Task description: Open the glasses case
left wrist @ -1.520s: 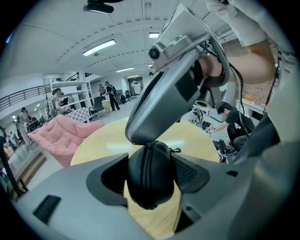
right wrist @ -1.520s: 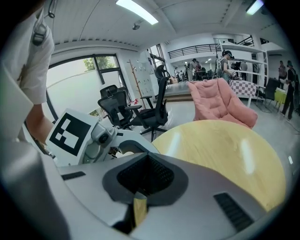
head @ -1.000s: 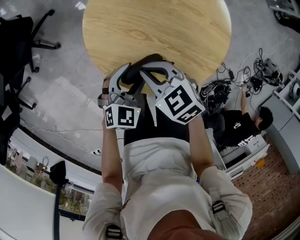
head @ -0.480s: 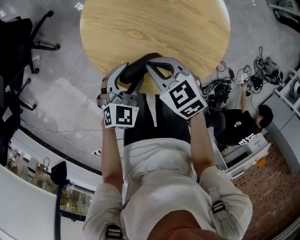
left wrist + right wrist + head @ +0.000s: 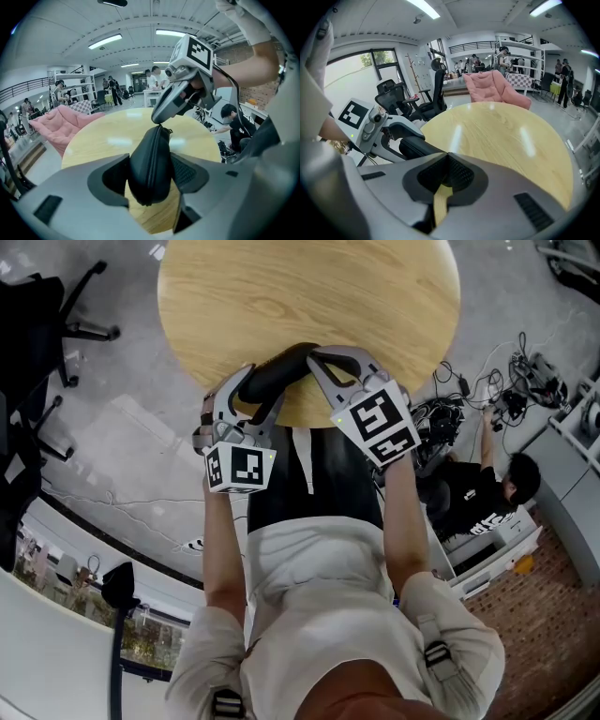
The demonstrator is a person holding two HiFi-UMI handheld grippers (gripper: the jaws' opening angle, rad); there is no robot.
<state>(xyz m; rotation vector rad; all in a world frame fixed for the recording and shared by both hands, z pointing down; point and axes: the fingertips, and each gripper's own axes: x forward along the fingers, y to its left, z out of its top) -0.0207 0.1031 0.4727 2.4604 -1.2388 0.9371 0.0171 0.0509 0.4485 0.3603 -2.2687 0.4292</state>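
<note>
The right gripper (image 5: 447,158), jaws pressed together, hangs over a round pale wooden surface (image 5: 501,136), just beside a black elongated glasses case (image 5: 419,146).

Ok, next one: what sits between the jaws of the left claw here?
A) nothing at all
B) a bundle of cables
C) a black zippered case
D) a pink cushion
C: in the left gripper view the black zippered case stands between the two pads of the left claw, which press on both its sides.
</note>
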